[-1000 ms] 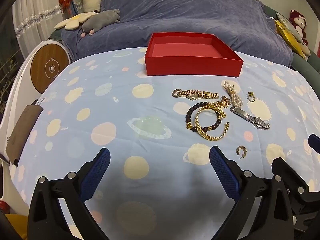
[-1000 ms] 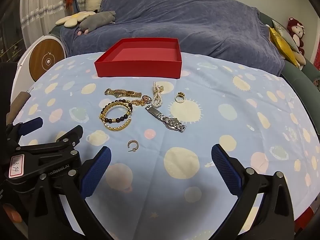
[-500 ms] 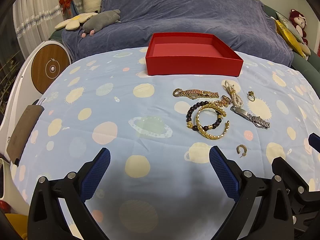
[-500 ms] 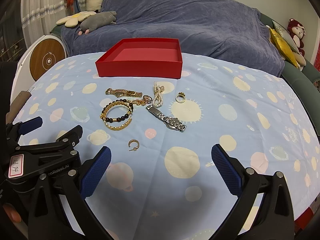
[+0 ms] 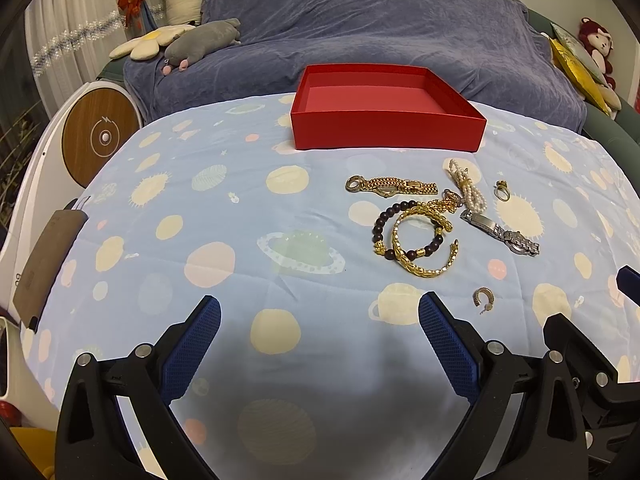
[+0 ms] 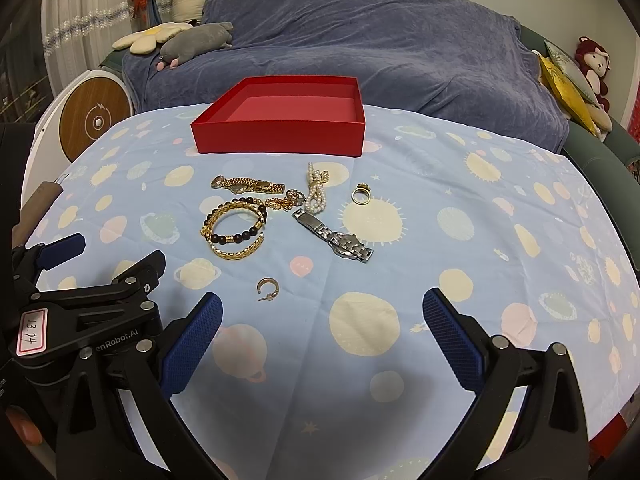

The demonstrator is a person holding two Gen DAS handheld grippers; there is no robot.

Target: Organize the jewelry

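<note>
An empty red box [image 5: 386, 128] [image 6: 280, 132] sits at the far side of the table. In front of it lie a gold watch [image 5: 390, 187] [image 6: 248, 185], a pearl strand [image 5: 466, 184] [image 6: 316, 192], a gold ring [image 5: 502, 191] [image 6: 361, 195], a dark bead bracelet [image 5: 384, 220] [image 6: 236, 236], a gold bangle [image 5: 424, 266] [image 6: 240, 252], a silver watch [image 5: 500, 234] [image 6: 334, 236] and a small hoop earring [image 5: 483, 297] [image 6: 266, 286]. My left gripper [image 5: 318, 320] and right gripper [image 6: 322, 316] are open and empty, near the front edge, short of the jewelry.
The table has a blue cloth with planet prints [image 5: 240, 240]. A blue-covered sofa [image 5: 380, 28] with plush toys [image 5: 200, 40] stands behind. A white device with a round wooden face [image 5: 100, 136] is at the left. The left gripper's body shows at the right wrist view's lower left [image 6: 92, 308].
Both views have risen very slightly; the jewelry and box sit a touch lower in frame. Nothing was touched.
</note>
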